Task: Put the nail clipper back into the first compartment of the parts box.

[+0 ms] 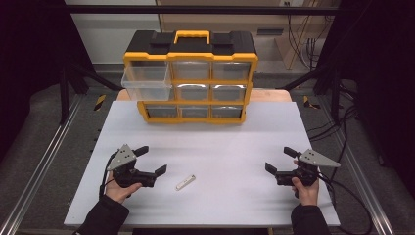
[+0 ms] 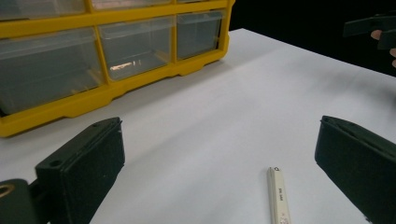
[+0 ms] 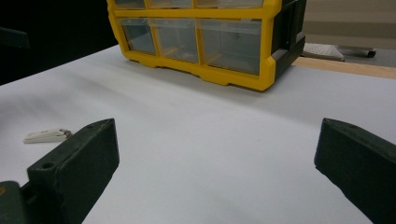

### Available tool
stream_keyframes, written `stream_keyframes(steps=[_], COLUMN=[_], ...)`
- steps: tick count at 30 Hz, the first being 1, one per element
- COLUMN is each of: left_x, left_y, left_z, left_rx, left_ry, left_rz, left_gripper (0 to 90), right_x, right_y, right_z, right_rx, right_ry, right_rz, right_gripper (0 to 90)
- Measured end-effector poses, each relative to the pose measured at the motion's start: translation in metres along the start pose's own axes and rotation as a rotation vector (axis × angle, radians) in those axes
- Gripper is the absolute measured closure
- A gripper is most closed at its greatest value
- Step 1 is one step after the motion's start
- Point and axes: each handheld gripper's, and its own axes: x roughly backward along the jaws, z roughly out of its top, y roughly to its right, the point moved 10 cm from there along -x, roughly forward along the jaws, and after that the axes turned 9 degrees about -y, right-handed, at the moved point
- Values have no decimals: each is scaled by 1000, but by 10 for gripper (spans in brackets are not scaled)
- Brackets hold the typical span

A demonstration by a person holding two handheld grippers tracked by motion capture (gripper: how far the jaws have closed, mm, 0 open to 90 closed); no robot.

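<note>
On the table [image 1: 235, 147], a slim white strip [image 1: 185, 182].

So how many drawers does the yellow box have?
9: three rows of three in the box. The top-left drawer is pulled out; the rest are shut.

small print on white strip [image 2: 279, 198], unreadable

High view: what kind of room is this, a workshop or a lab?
Probably a lab recording bench: a white table inside a black metal frame, loose cables on the floor, and a yellow drawer organizer.
</note>
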Motion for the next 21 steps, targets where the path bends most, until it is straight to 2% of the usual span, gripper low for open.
stream_keyframes(steps=[21], left_x=[-32], left_y=[26], left_z=[-11], left_rx=[-27], left_ry=[-112], left_rz=[-47], left_gripper=[19], right_x=[0], right_y=[0], right_z=[-1], right_rx=[0], right_ry=[-4], right_rz=[-2], right_gripper=[6])
